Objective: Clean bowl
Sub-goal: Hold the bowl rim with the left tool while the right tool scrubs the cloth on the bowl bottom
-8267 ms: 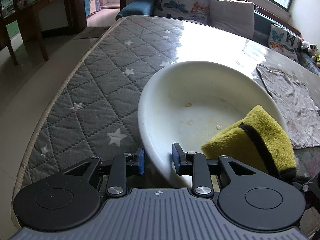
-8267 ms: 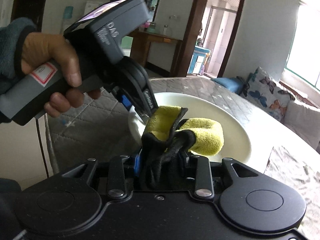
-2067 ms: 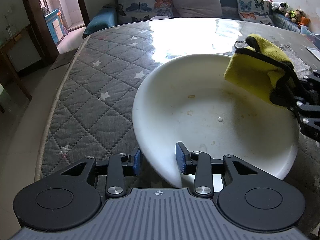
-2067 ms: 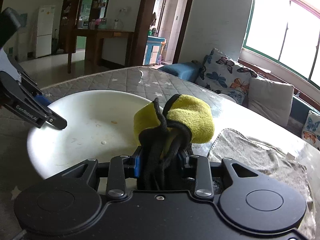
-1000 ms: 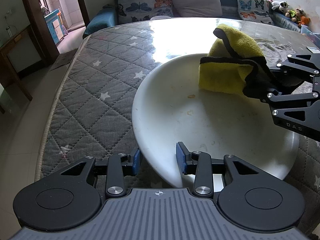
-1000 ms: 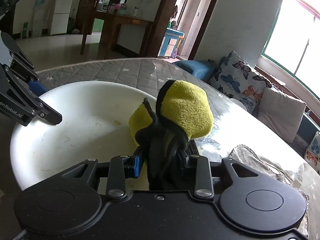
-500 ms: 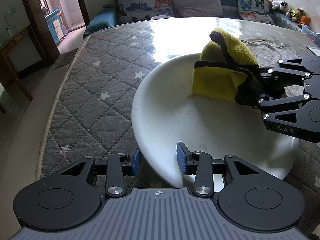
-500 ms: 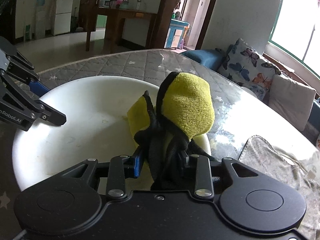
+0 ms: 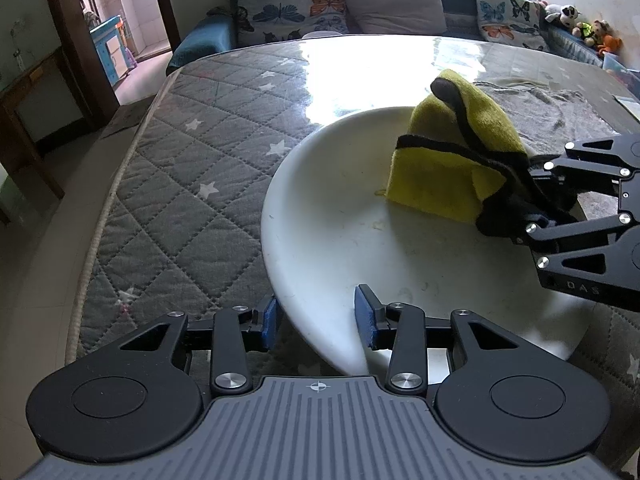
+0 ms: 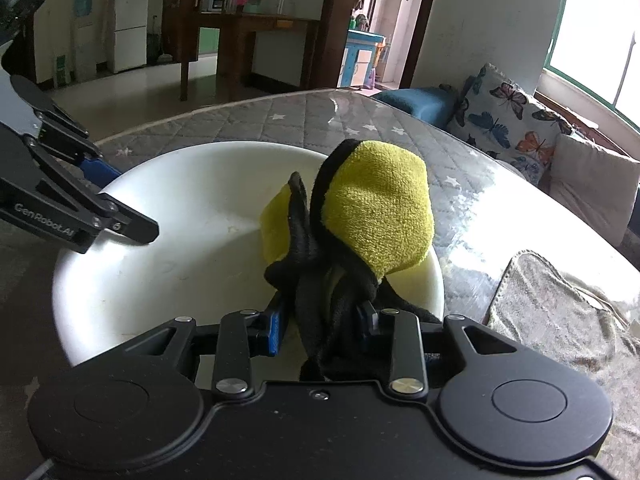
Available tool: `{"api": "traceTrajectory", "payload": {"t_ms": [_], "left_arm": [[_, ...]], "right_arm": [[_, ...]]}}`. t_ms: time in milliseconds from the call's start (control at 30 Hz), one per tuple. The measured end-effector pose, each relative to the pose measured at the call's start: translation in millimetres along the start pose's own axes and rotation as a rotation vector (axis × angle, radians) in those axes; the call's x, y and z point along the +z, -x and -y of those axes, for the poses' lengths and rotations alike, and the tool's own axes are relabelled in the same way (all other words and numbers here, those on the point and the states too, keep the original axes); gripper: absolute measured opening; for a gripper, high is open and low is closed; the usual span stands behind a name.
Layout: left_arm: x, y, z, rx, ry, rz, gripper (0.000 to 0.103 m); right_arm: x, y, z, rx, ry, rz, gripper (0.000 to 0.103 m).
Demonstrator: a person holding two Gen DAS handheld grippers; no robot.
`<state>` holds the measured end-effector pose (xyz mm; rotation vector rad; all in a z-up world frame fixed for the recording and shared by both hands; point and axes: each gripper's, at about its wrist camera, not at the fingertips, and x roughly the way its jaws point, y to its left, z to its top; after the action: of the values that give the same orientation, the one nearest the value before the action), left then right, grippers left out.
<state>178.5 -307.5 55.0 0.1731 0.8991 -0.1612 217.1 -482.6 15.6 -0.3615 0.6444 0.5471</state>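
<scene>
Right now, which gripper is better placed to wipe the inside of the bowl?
Right. The right gripper is shut on the yellow cloth, which already touches the inside of the white bowl. The left gripper straddles the near rim, jaws apart.

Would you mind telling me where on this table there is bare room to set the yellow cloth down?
The quilted table cover left of the white bowl is bare, as is the glossy strip beyond it. To the right lies a grey towel. The bowl itself is crowded: left claw straddling its rim, right claw holding the yellow cloth.
</scene>
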Motion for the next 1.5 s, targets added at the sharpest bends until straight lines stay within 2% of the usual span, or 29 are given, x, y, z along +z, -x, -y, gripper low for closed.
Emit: {"api": "traceTrajectory", "payload": {"t_ms": [233, 600, 1167, 1500], "left_arm": [[-2.3, -1.0, 0.9, -0.001, -0.002, -0.001, 0.042], [-0.1, -1.7, -0.1, -0.002, 0.0, -0.004, 0.042], [-0.5, -2.0, 3.1, -0.002, -0.001, -0.004, 0.042], [-0.2, -1.7, 3.0, -0.005, -0.001, -0.005, 0.042]], "right_arm": [[-1.0, 4.7, -5.0, 0.011, 0.014, -0.004, 0.037], [1.7, 17.0, -6.5, 0.023, 0.008, 0.029, 0.051], [8.9, 40.3, -11.4, 0.012, -0.026, 0.083, 0.066], [10.5, 52.9, -15.3, 0.006, -0.038, 0.095, 0.07]]}}
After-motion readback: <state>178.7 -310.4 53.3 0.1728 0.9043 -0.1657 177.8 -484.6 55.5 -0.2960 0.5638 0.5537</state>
